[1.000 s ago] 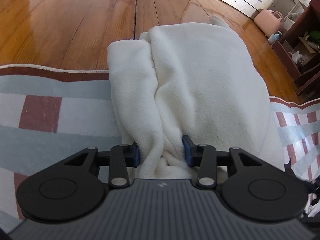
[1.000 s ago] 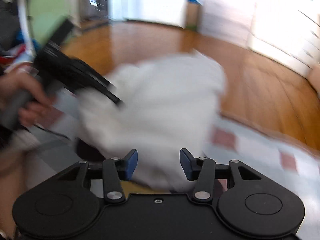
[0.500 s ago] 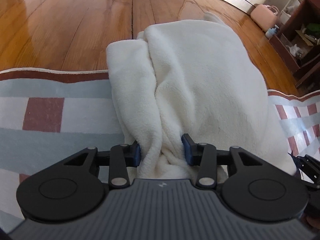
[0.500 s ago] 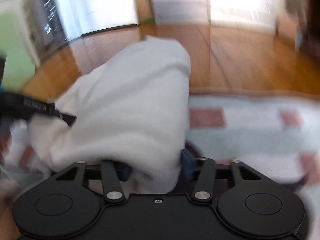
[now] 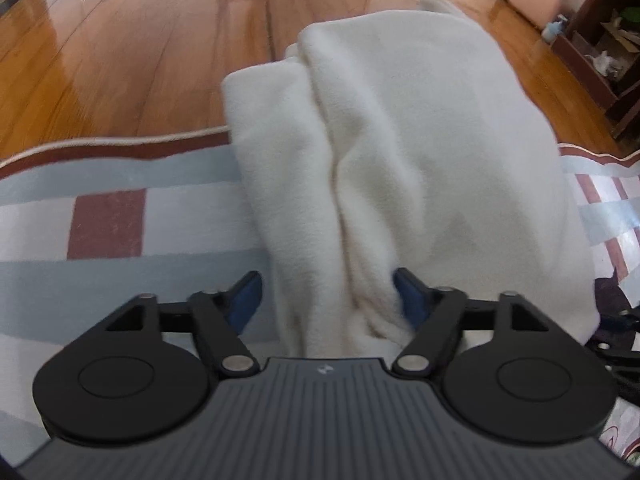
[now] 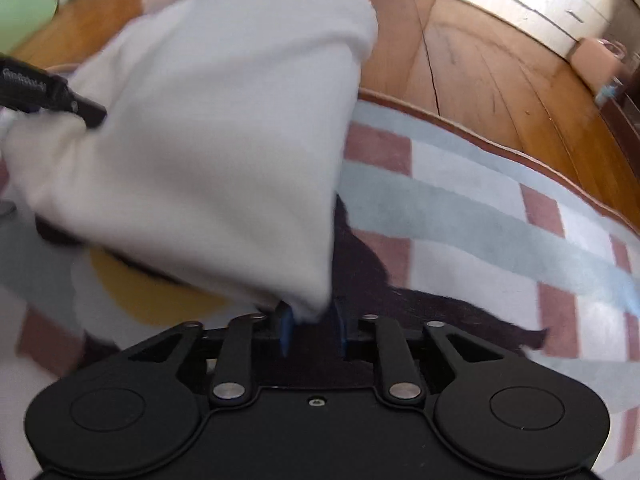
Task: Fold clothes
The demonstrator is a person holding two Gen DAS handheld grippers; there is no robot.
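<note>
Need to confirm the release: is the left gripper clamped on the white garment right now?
No, the left gripper has just been opening; the white garment lies between its blue pads, with a visible gap on one side.

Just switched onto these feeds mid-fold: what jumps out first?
A bulky white fleece garment fills the middle of both views, lying across a checked rug and onto the wooden floor. The left hand-held gripper has just been opening, the bunched fleece loose between its jaws. The right hand-held gripper is pinched on a corner of the fleece.
</note>
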